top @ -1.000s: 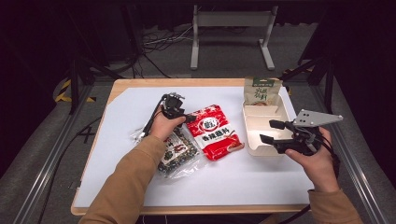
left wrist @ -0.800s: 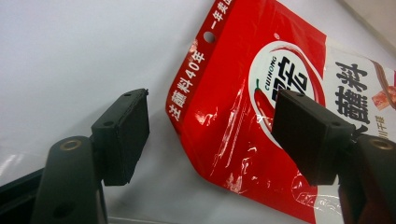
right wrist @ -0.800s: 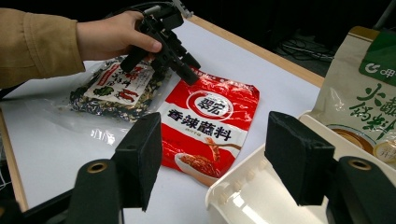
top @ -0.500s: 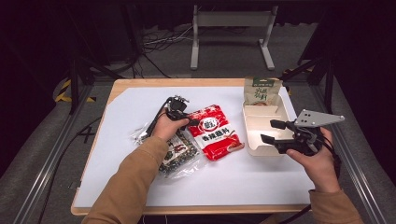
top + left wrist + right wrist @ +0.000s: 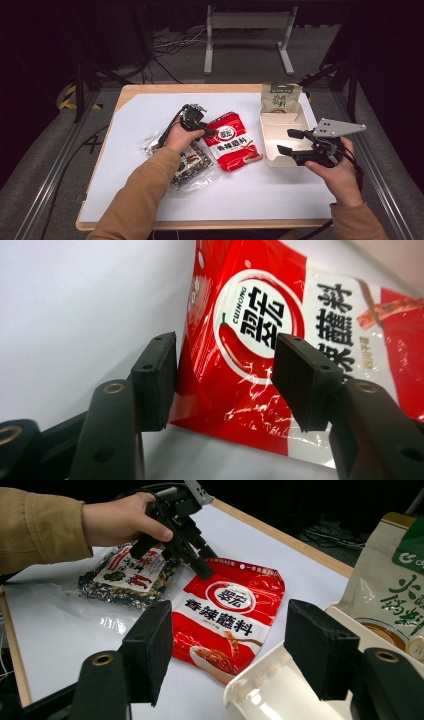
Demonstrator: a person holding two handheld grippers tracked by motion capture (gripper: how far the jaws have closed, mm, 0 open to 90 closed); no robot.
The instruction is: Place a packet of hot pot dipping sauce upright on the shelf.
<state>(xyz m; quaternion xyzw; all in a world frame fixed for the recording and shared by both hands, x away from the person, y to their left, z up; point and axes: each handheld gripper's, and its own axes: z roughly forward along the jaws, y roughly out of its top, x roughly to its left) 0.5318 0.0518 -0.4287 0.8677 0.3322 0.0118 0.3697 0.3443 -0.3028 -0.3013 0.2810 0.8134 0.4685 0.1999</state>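
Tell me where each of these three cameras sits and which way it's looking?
High view: above the person's side, looking forward and down on the table; both forearms and grippers show.
Left gripper view: rides the left gripper, looking along its jaws, which have been closing astride the red packet.
Right gripper view: rides the right gripper, facing the white tray.
All three share the red packet.

High view overhead; gripper views close, low; all share red packet (image 5: pixel 231 142).

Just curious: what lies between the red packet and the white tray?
Nothing: in the high view, only bare white table cover separates the red packet from the white tray.
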